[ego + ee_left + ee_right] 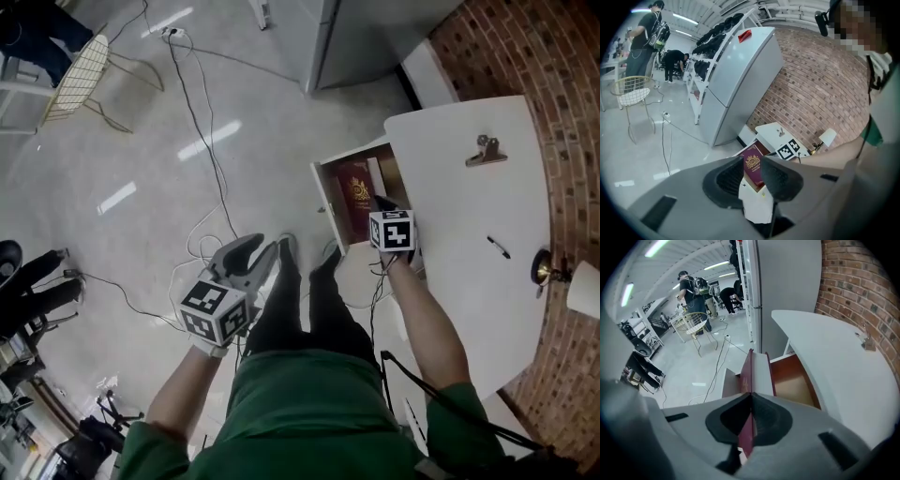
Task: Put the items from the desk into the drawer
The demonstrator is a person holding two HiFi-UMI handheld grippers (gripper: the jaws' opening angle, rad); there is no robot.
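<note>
Maroon passport (749,376) is clamped edge-on between my right gripper's (751,398) pads, in the mouth of the open drawer (799,383). Can't tell if it touches the bottom. To do it well: sink it below the walls, tip it flat, then release. No drop from height. Right gripper points steeply down, forearm along the desk (469,244) edge. Left gripper (757,165): jaws apart, empty, angled down over the floor by my legs. Clip (486,150) and pen (498,247) lie on the desk.

One passport (357,192), one clip (486,150), one pen (499,247), two claws (269,247) (379,202).
</note>
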